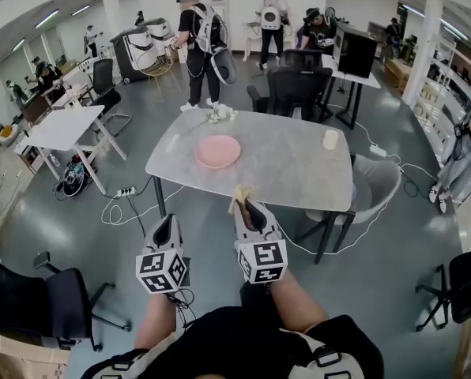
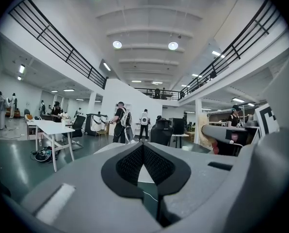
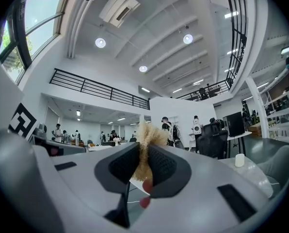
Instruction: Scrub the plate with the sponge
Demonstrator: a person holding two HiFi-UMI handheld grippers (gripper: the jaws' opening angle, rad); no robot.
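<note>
A pink plate point(image 1: 217, 151) lies on the grey marble table point(image 1: 283, 164), toward its left half. My right gripper point(image 1: 243, 201) is held short of the table's near edge, shut on a tan fibrous sponge point(image 1: 241, 193) that sticks out past the tips. In the right gripper view the sponge point(image 3: 145, 147) is squeezed between the black pads point(image 3: 165, 168). My left gripper point(image 1: 167, 222) hovers over the floor to the left, lower than the table, and its pads point(image 2: 156, 165) meet at the tips with nothing between them.
A small white cup point(image 1: 330, 139) stands at the table's right side, and a white crumpled object point(image 1: 220, 114) at its far edge. A grey chair point(image 1: 375, 183) sits at the right, black office chairs point(image 1: 296, 85) behind. Cables point(image 1: 125, 204) trail on the floor. Several people stand further back.
</note>
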